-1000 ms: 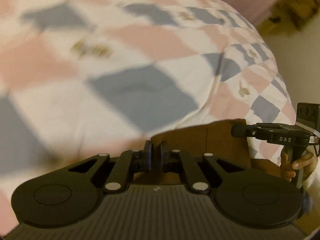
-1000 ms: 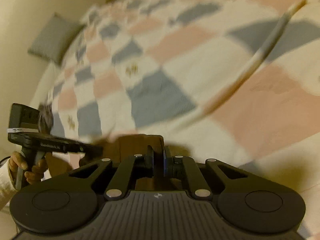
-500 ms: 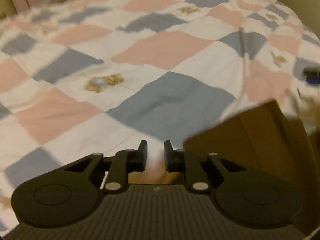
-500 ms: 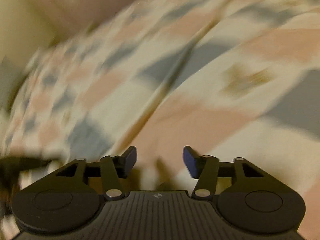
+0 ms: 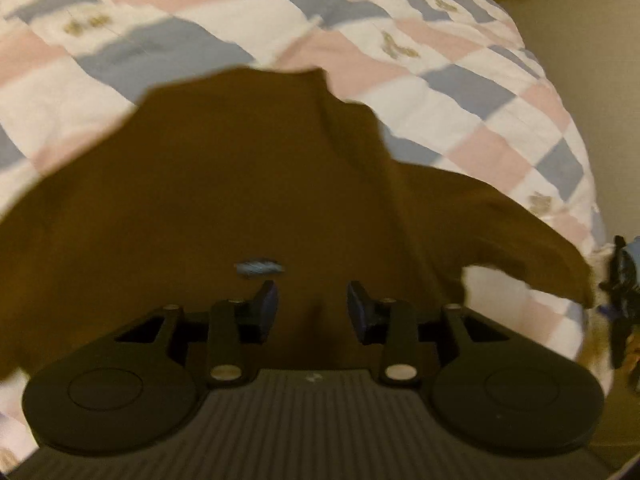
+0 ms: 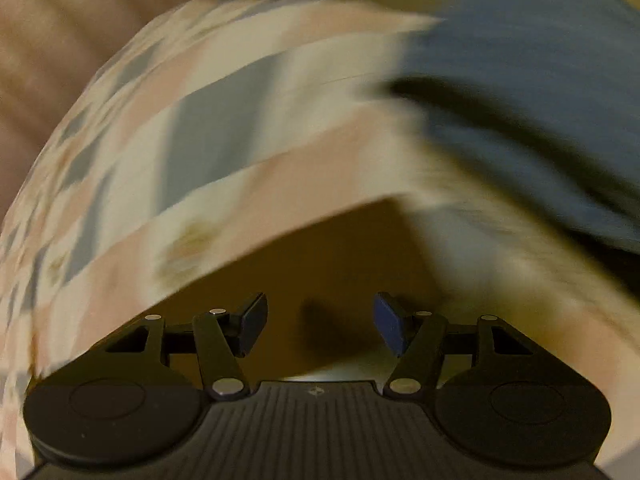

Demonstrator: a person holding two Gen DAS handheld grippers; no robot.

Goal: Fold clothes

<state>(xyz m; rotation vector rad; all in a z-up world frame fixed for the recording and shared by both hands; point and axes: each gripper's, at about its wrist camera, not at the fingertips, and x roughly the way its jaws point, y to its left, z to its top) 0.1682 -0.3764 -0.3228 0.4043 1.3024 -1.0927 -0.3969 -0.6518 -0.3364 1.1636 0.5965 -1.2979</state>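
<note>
A brown garment [image 5: 224,184] lies spread on the checked quilt, with a small pale label [image 5: 258,268] on it and one part trailing to the right. My left gripper [image 5: 312,306] is open just above the garment, holding nothing. In the right wrist view, a corner of the brown garment [image 6: 320,256] lies under my right gripper [image 6: 320,320], which is open and empty. The right wrist view is heavily blurred. The other gripper [image 5: 622,280] shows blurred at the right edge of the left wrist view.
The bed is covered by a pink, blue and white checked quilt [image 5: 460,80]. Its right edge drops to a pale floor [image 5: 600,60]. A blue-grey cloth [image 6: 540,80] lies blurred at the upper right of the right wrist view.
Both grippers were shut on the brown garment a second ago; both have opened and let it go. The garment now lies spread on the quilt. The right gripper is swinging fast.
</note>
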